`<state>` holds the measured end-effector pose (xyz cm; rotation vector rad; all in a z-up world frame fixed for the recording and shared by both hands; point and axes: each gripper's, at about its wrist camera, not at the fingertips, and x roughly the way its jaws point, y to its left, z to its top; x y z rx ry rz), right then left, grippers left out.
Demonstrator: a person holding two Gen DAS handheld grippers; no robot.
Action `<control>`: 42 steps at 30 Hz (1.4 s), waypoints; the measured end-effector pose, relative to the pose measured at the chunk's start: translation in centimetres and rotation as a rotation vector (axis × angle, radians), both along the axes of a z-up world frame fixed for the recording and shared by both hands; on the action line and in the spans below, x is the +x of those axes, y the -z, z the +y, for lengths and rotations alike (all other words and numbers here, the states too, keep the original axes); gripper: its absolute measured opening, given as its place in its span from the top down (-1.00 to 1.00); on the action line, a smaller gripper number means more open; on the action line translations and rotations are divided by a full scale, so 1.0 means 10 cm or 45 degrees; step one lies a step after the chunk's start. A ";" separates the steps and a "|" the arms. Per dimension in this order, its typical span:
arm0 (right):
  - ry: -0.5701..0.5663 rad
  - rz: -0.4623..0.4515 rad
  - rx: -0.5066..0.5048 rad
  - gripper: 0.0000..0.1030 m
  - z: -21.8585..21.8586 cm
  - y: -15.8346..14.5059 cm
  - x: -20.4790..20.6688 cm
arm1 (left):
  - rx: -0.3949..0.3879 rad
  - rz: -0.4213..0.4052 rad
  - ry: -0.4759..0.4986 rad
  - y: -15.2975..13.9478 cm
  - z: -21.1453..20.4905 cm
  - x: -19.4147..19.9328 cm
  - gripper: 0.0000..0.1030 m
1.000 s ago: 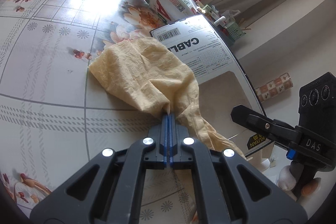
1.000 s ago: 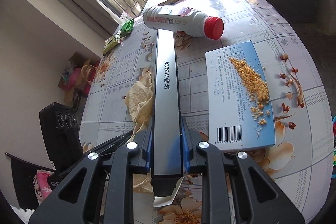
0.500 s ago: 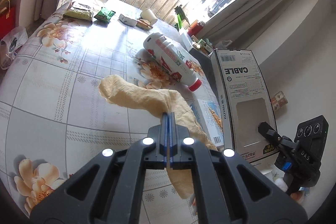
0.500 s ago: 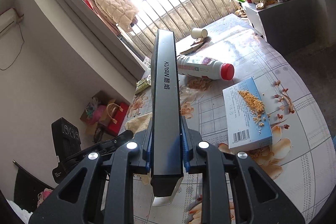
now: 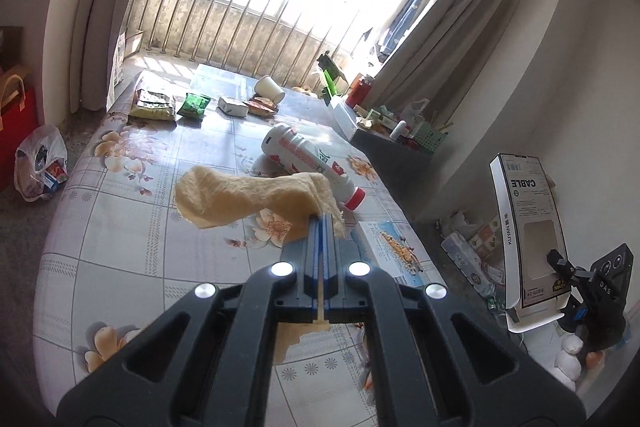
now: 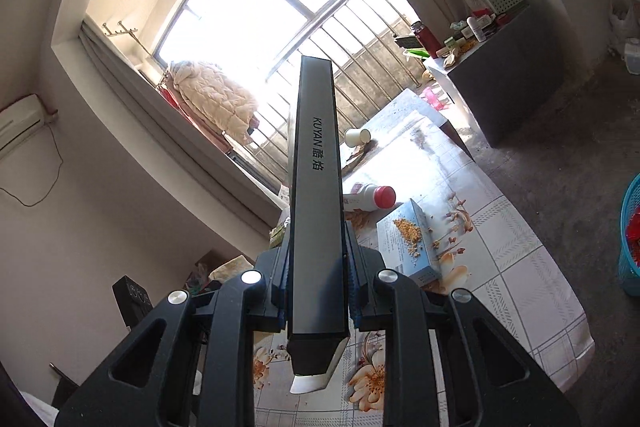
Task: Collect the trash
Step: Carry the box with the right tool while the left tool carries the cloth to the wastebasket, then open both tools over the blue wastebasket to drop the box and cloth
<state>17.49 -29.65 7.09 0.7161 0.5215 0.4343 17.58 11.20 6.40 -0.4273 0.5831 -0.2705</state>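
Left wrist view has the left gripper (image 5: 321,223) pinched fully together on a crumpled yellow cloth (image 5: 248,197), which hangs in the air above the surface (image 5: 120,227) with its free end drooping toward the left. Below the cloth, on the floral covering, a white bottle with a red cap (image 5: 308,163) lies on its side, and just beside it sits a blue flat box (image 5: 384,247) with orange crumbs scattered on its top. Toward the far end of the surface lie a yellowish snack bag (image 5: 154,105), a green packet (image 5: 194,105), a small white carton (image 5: 232,106) and a tipped paper cup (image 5: 270,89). Off to the right, the right gripper (image 5: 560,269) holds a long cable box (image 5: 528,227) upright, clear of the surface and out over the floor. Right wrist view shows that same gripper with its jaws narrowly parted and clamped on the two broad faces of the box, whose dark narrow side runs up the middle of the frame toward the window. A blue plastic basket (image 6: 630,239) stands on the floor at the right edge of that view.
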 end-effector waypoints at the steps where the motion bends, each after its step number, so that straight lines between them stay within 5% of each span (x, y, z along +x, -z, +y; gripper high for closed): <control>1: 0.030 0.002 0.009 0.58 -0.11 0.02 -0.07 | 0.002 -0.009 0.015 -0.03 -0.04 0.00 1.00; 12: 0.333 0.105 0.092 0.57 -1.18 0.49 -0.78 | 0.026 -0.026 0.290 -0.24 -0.98 0.11 1.00; 23: 0.751 0.273 0.245 0.57 -2.32 1.04 -1.53 | 0.120 0.069 0.770 -0.22 -3.16 0.41 1.00; 31: 0.868 0.398 0.384 0.57 -2.76 1.62 -1.70 | 0.399 0.270 1.006 0.47 -4.94 0.55 1.00; 42: 0.867 0.592 0.605 0.57 -3.25 2.53 -1.17 | 0.647 0.410 1.124 1.57 -6.50 0.98 0.99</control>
